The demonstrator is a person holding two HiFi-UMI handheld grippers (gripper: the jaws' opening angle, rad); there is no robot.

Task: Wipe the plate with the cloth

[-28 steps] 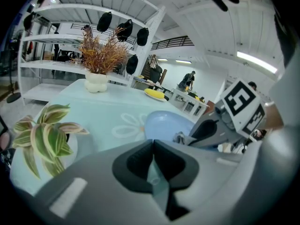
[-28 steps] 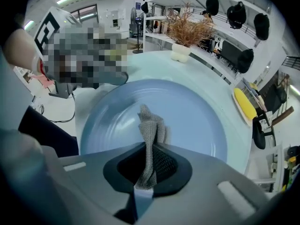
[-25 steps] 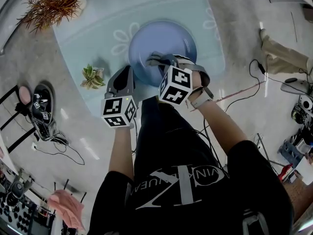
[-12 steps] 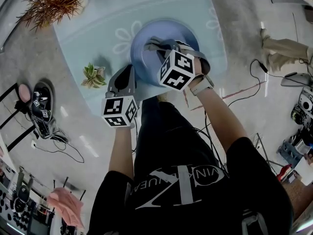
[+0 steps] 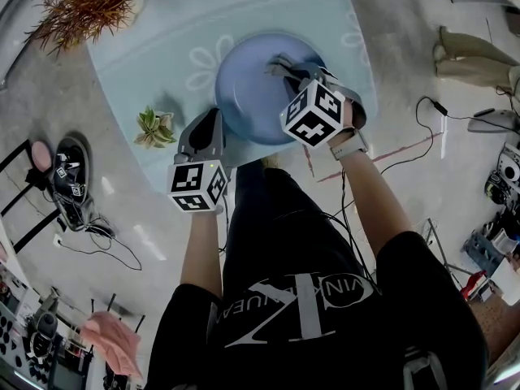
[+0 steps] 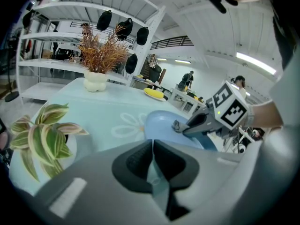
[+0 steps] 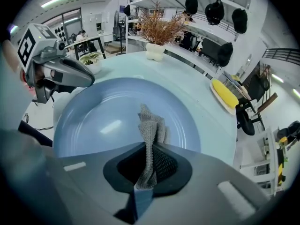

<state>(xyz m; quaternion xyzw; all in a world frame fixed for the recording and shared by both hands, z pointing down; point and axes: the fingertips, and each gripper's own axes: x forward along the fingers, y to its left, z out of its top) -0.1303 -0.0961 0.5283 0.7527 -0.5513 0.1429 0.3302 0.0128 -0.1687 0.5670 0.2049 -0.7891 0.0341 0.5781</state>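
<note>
Wiping is under way. The right gripper (image 5: 284, 65) is clamped on a grey knitted cloth (image 7: 151, 125). The cloth stands up out of the narrow gap between the jaws, and its free end hangs down onto the inside of the blue plate (image 5: 252, 88). In the head view the gripper tip is over the far-right part of the plate, inside the rim.

The plate sits flat on the pale teal table (image 5: 162, 39), close to the near edge, in front of the person.

The left gripper (image 5: 213, 120) has its jaws pressed together with nothing visible between them. Its tip is just beside the plate's near-left rim. Whether it actually touches or steadies the rim cannot be told.

A small potted plant (image 5: 153, 127) stands to the left of the plate, apart from it. A white vase of dried stems (image 5: 81, 2) is at the far-left corner of the table.

Progress, as a judgement: the cloth is grasped and brought onto the plate, so pickup is done. The plate surface looks smooth and glossy with no visible dirt or streaks, so how much has already been covered cannot be read. The left and near parts of the plate lie away from the cloth and probably need passes. After that, the cloth has to be lifted off.
</note>
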